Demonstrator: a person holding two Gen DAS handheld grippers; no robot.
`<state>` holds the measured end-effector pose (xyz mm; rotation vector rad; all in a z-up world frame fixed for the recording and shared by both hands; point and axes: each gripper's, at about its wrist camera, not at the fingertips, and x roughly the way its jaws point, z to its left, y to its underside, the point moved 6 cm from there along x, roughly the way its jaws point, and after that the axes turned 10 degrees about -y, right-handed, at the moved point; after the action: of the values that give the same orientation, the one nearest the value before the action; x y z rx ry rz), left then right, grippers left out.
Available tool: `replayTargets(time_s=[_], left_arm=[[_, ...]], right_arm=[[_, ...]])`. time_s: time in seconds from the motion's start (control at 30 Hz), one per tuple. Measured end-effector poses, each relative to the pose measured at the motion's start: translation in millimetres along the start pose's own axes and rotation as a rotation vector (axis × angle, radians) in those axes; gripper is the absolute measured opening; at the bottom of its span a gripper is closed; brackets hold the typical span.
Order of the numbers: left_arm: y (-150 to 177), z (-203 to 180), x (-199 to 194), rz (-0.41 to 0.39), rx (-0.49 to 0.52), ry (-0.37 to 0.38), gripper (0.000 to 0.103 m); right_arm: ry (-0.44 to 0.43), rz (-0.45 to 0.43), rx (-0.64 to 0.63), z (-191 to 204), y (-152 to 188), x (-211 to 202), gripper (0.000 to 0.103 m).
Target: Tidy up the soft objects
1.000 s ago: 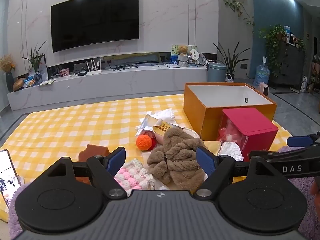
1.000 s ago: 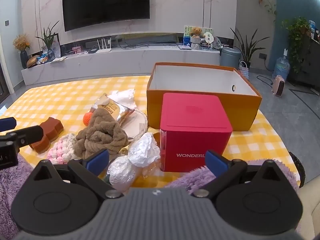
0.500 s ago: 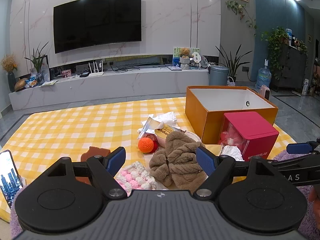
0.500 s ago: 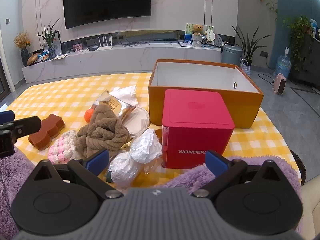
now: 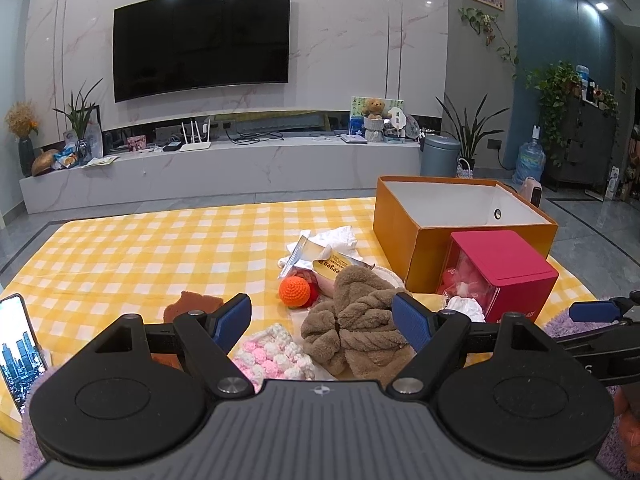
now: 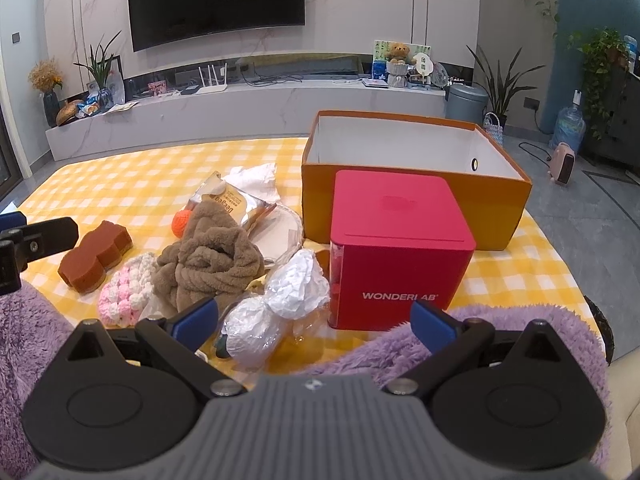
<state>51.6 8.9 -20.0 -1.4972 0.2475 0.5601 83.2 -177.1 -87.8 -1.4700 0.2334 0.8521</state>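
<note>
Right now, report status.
Both grippers, left and right, open, empty. Brown towel on the cloth, untouched. Orange box open; red box before it.

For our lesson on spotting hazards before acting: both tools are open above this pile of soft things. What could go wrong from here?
1. The brown towel lies against the pink-and-white crochet piece and the foil packet, so the left tool might drag those along.
2. The plastic-wrapped white bundle looks slippery and sits against the red box; the right tool could lose it or nudge the box.
</note>
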Motion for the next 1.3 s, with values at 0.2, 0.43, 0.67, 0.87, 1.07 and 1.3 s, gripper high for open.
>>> replayTargets(time_s=[0.2,0.43,0.67,0.87,1.07,1.3], left_arm=[[2,0,1,0.006,0.0,0.003,0.094],[3,1,1,0.01,-0.006,0.003,0.094],[4,2,3,0.017,-0.007,0.004,0.094],[6,0,6,0.029,-0.003,0.008,0.094],[11,-2,10,0.044,0.008,0.012,0.094],[14,-3,11,0.056,0.011,0.019,0.094]], right_arm=[[0.002,0.006,0.002,-1,-1,2,0.1],[0.0,0.017,0.012,-2,2,2,0.1],[-0.002,0.024,0.011,-2,4,5,0.1],[-0.006,0.038,0.02,-3,7,8,0.1],[-0.007,0.038,0.026,-4,7,8,0.1],[-0.009,0.048,0.036,-5,8,11,0.1]])
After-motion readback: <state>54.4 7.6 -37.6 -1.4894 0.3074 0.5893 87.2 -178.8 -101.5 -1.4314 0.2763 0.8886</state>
